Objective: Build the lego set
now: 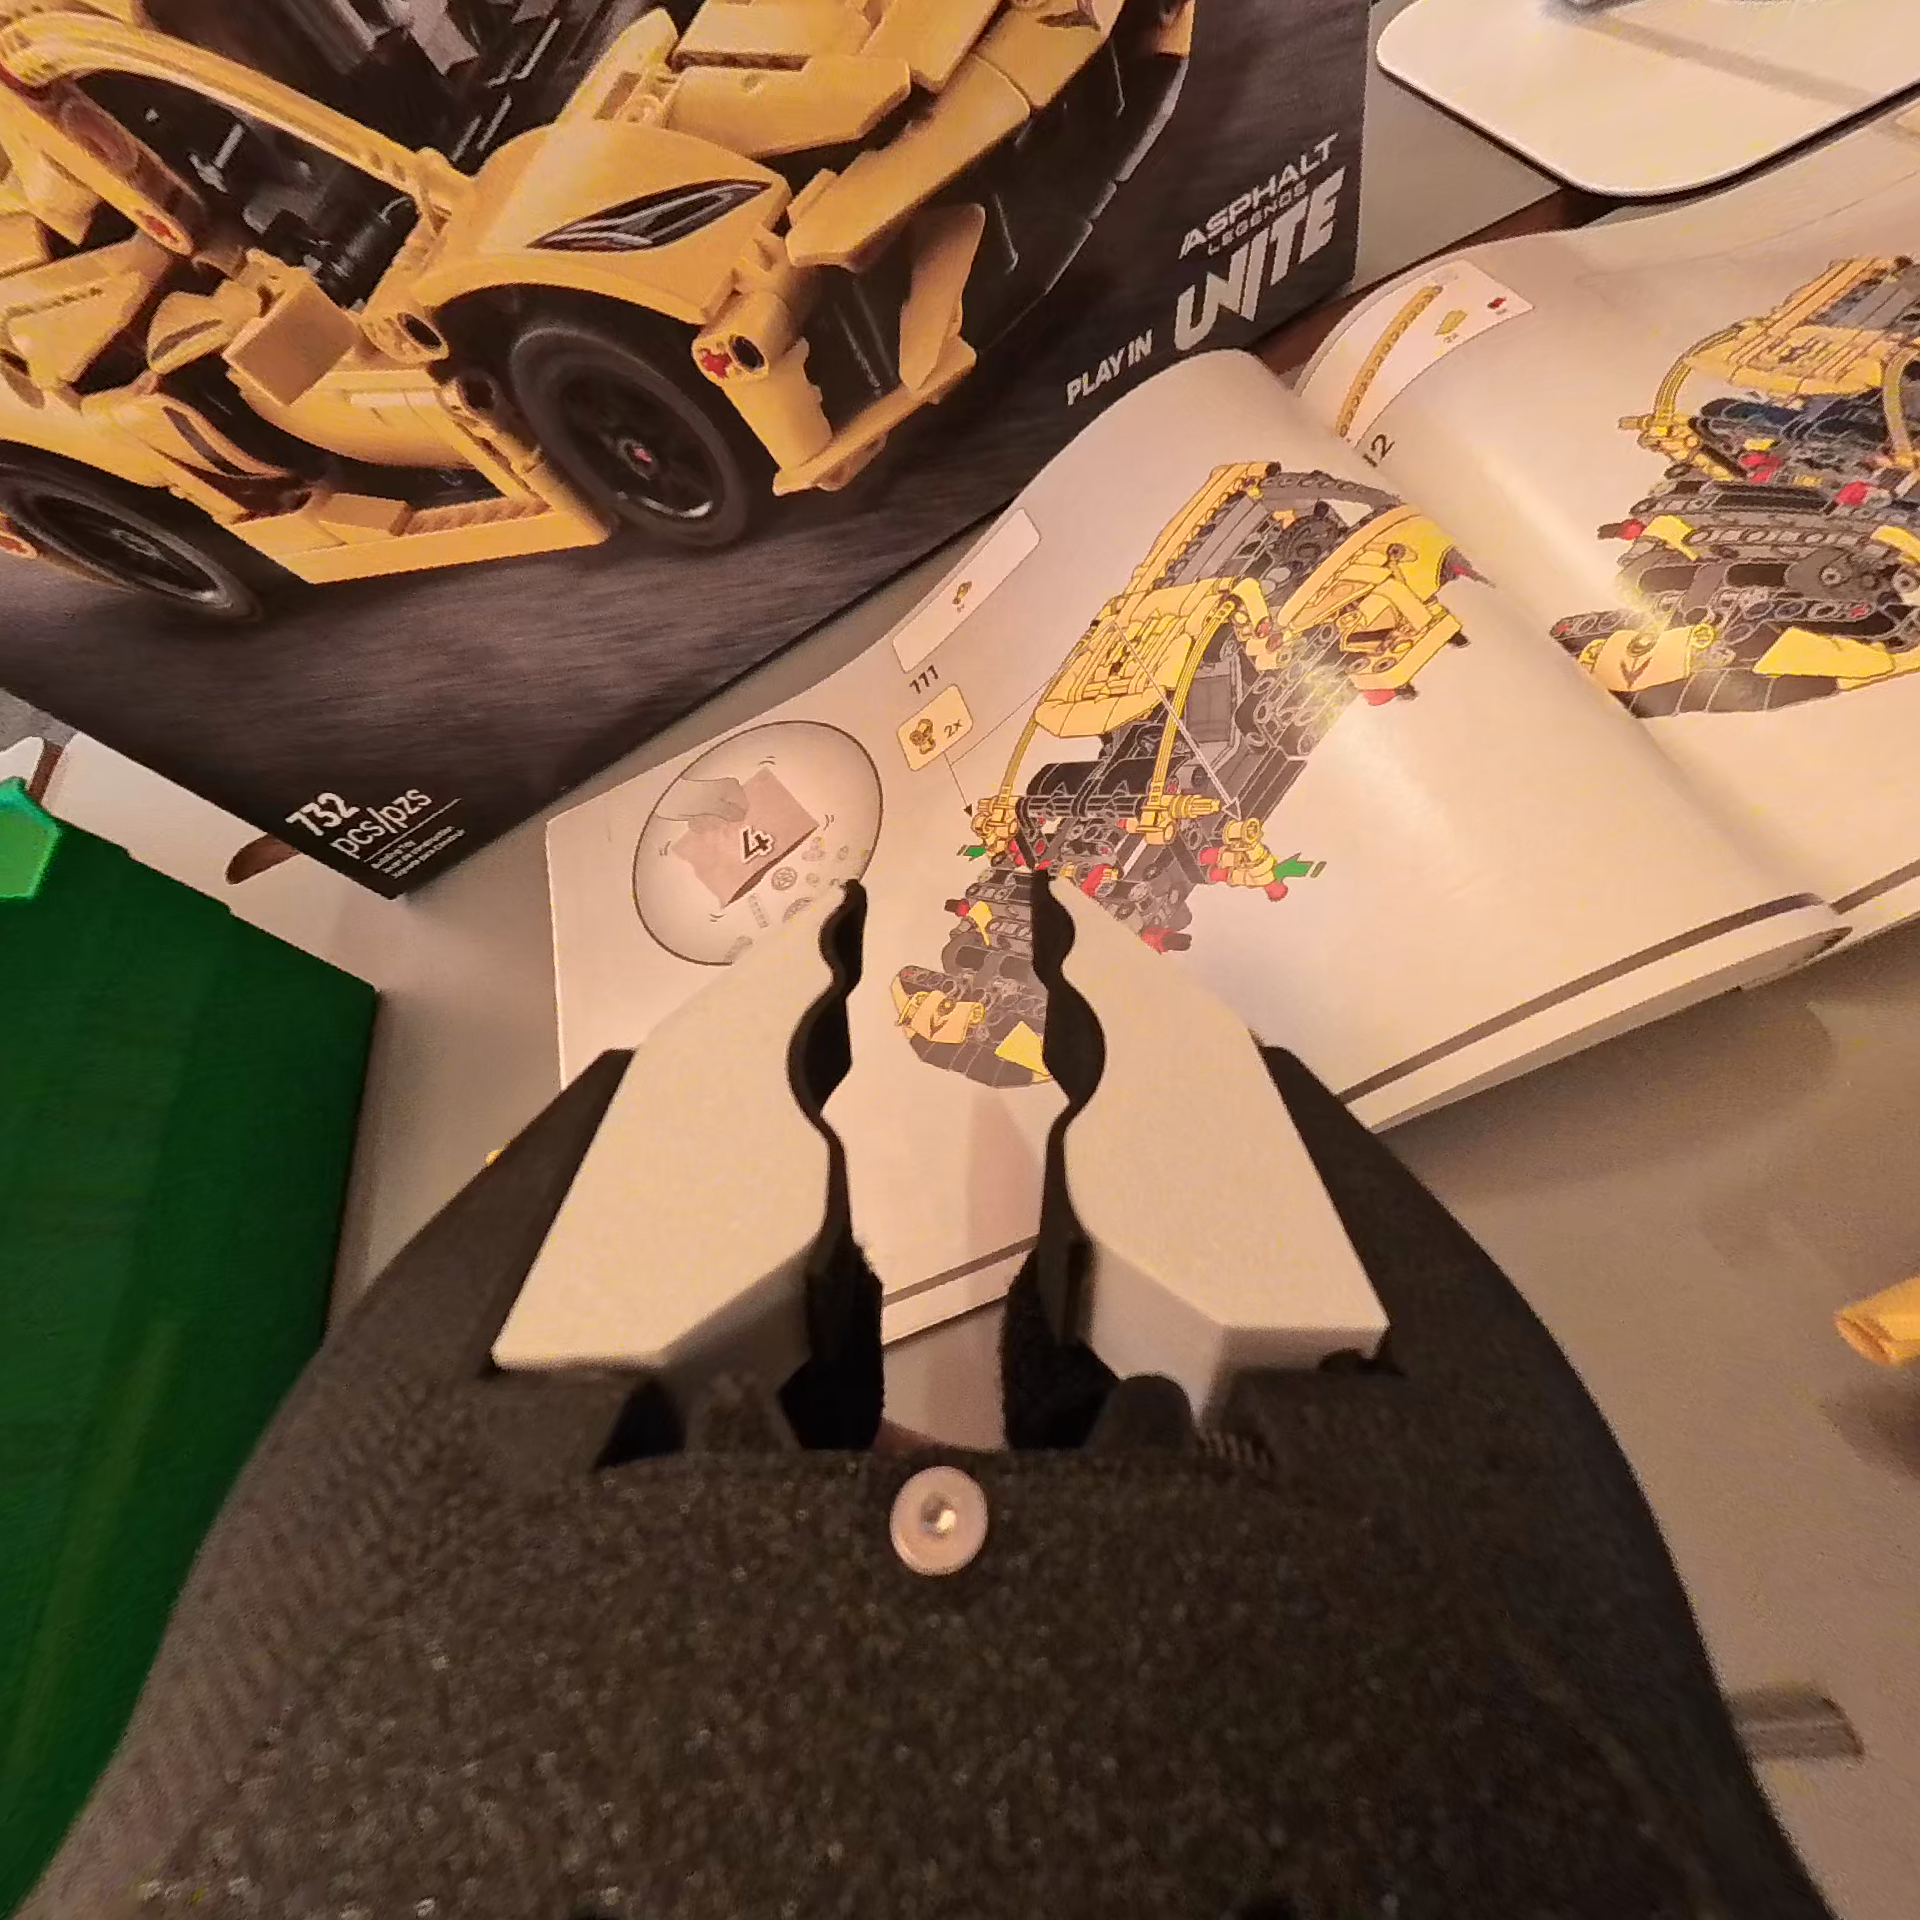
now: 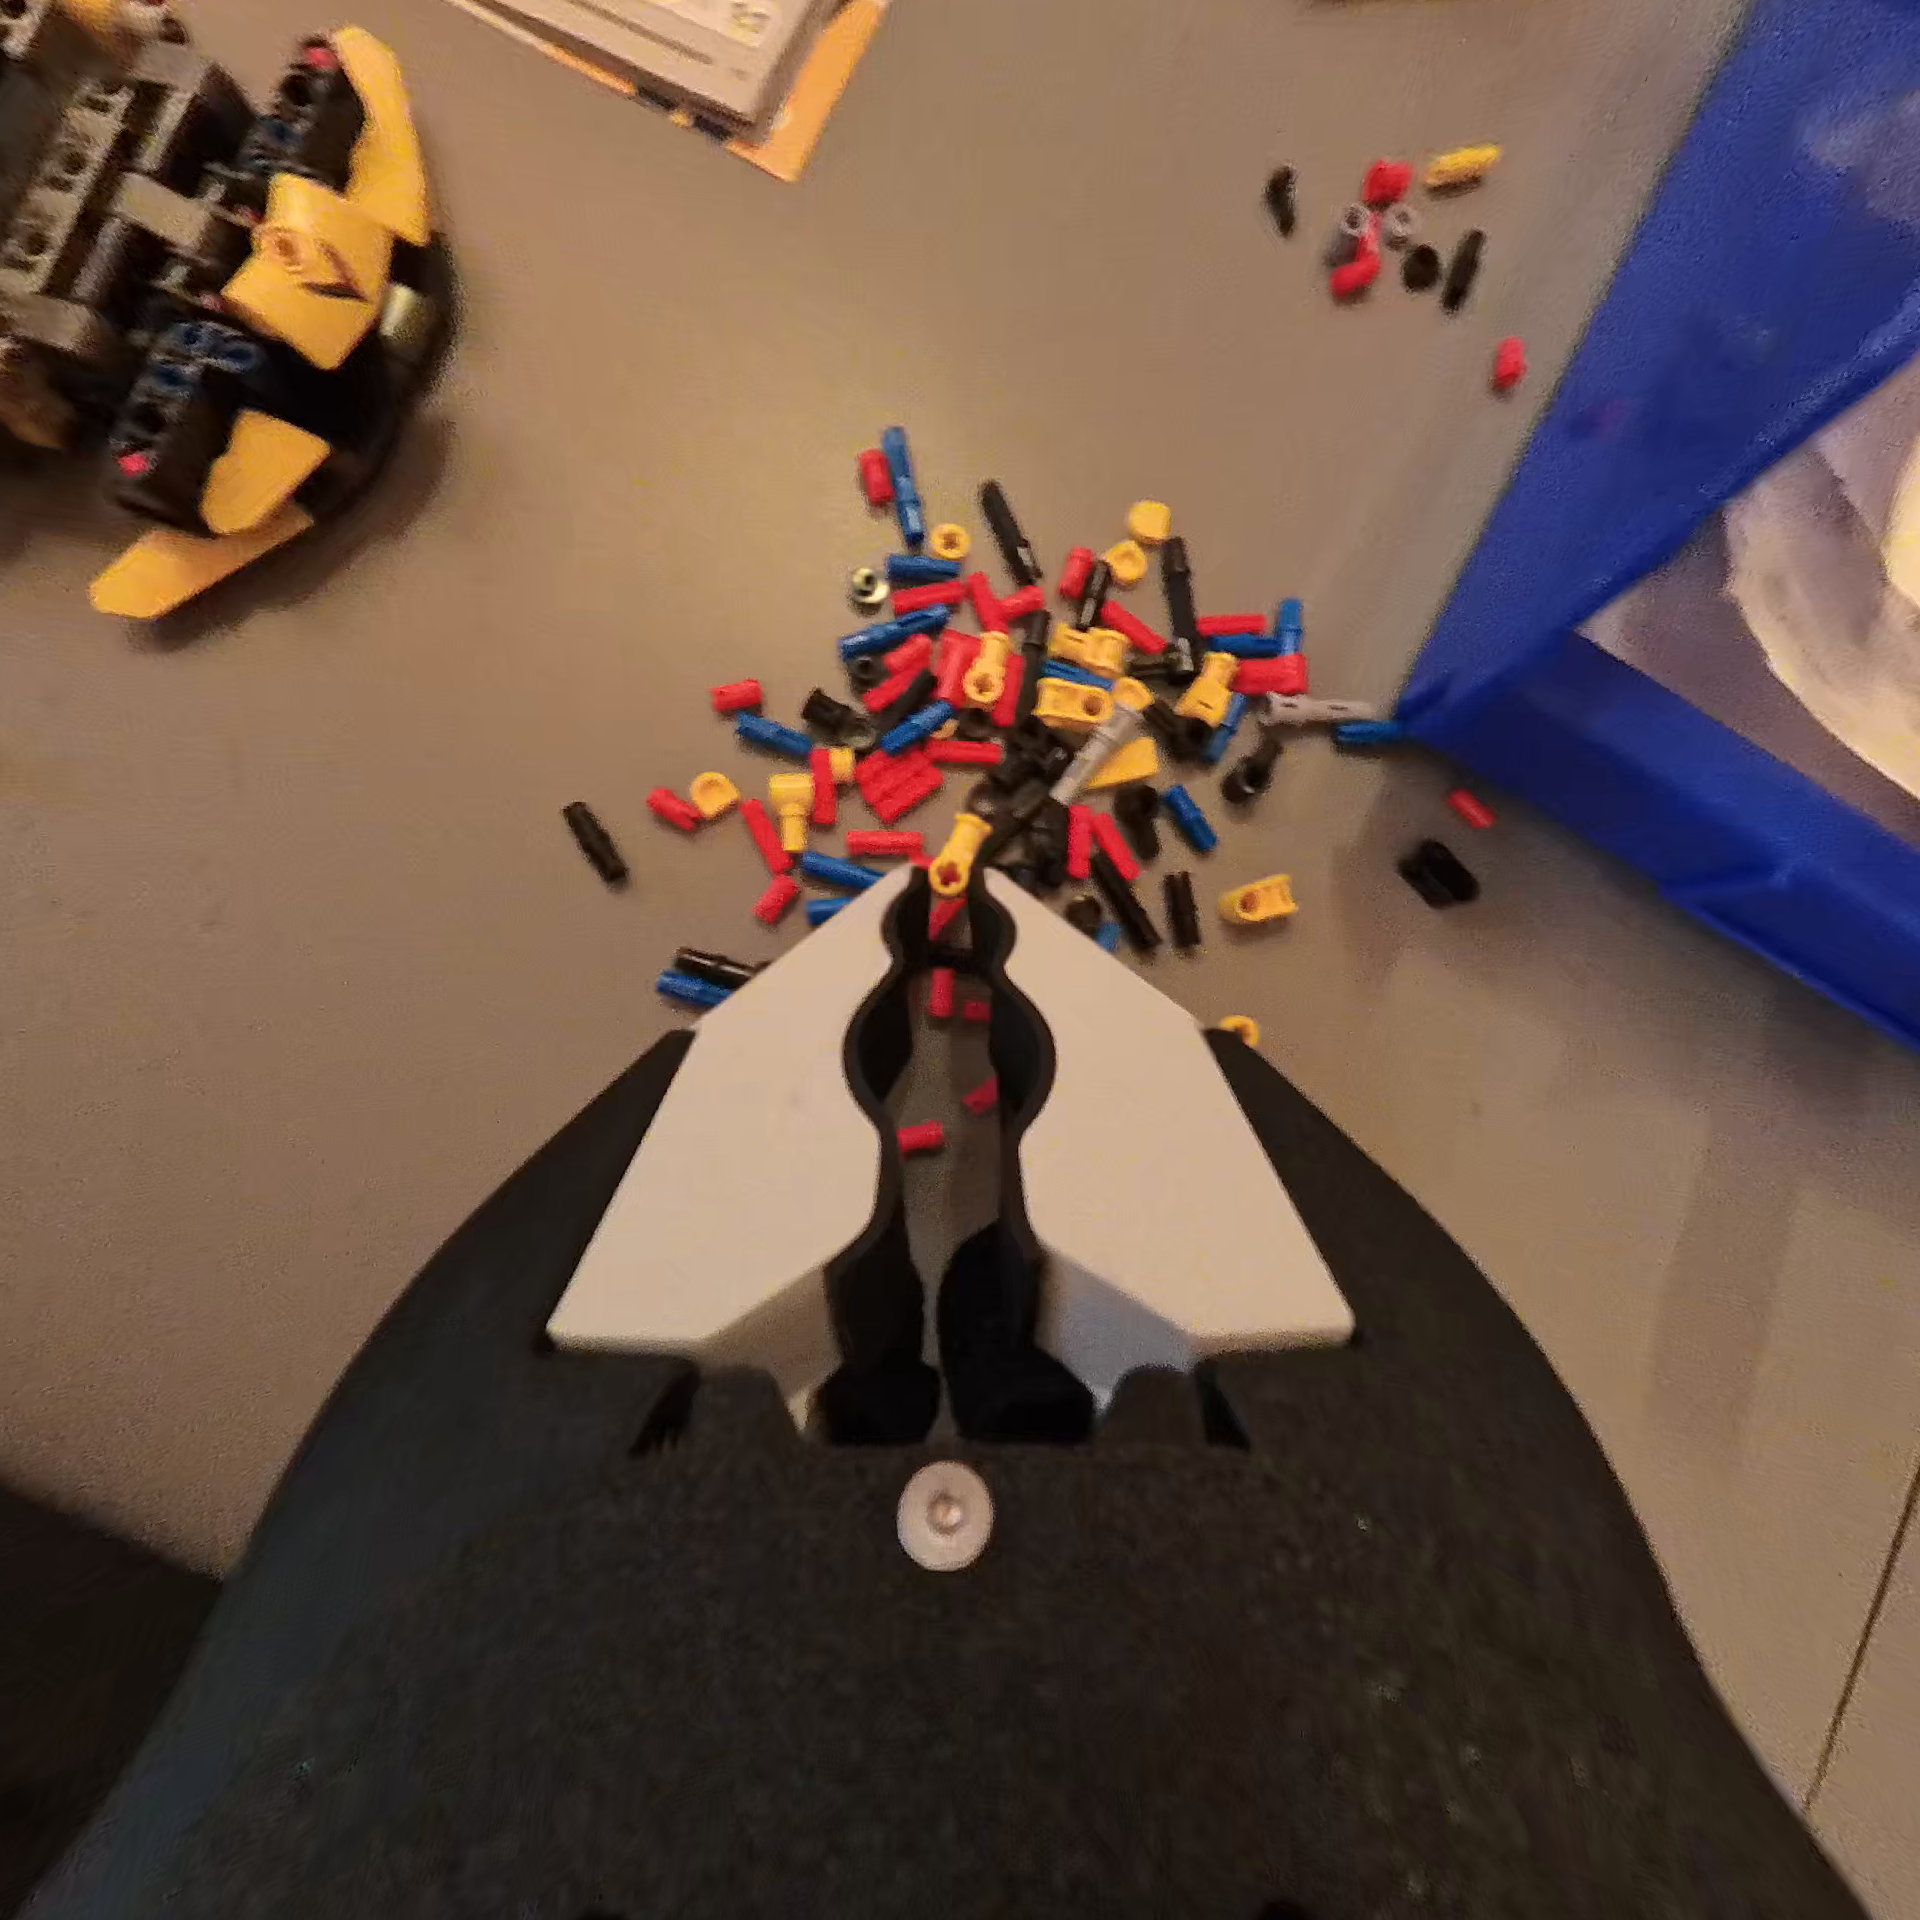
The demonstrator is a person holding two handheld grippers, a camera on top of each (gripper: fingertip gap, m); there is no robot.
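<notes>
right gripper (image 2: 948,883) is pinched down on a small yellow connector piece (image 2: 957,854), right at the near edge of the loose parts pile (image 2: 1023,717) on the grey table (image 2: 623,665). half-built car (image 2: 223,312) sits off to the left. left gripper (image 1: 948,896) hangs over the open instruction booklet (image 1: 1403,831), fingers a bit apart and empty, box (image 1: 623,364) behind.

left wrist view looks steeply down over the open instruction booklet (image 1: 1195,790) and set box (image 1: 644,343), close. right wrist view looks down, close, on the loose parts pile (image 2: 1029,717). both show the grey table (image 2: 623,727); no clear shared object.
</notes>
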